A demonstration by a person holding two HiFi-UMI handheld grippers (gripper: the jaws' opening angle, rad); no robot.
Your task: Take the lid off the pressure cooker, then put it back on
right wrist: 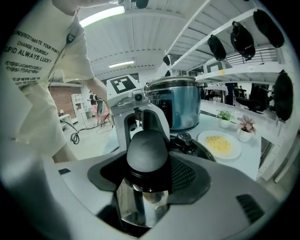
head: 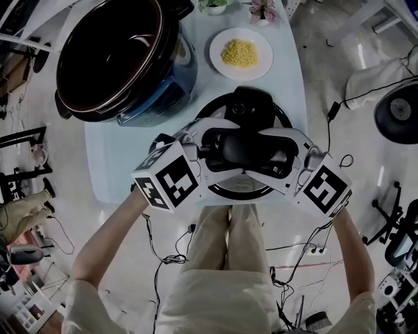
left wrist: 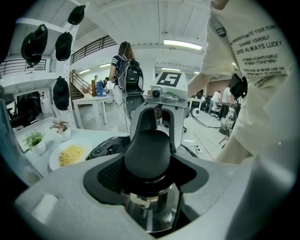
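The pressure cooker lid (head: 285, 119) lies flat on the pale table (head: 124, 163) near its front edge, just ahead of the person's legs. Its black knob (head: 238, 149) stands in the middle on a shiny metal stem. My left gripper (head: 222, 153) comes in from the left and my right gripper (head: 264, 155) from the right, and they meet at the knob. In the left gripper view the knob (left wrist: 147, 154) sits between the dark pads of the left gripper (left wrist: 147, 176). In the right gripper view the knob (right wrist: 146, 150) is hugged the same way by the right gripper (right wrist: 146, 173). The open cooker pot (head: 111, 55) stands at the far left.
A white plate (head: 219, 62) of yellow food sits behind the lid, with two small potted plants (head: 263, 10) at the far edge. Cables trail on the floor around the table. Other people and desks show far off in the gripper views.
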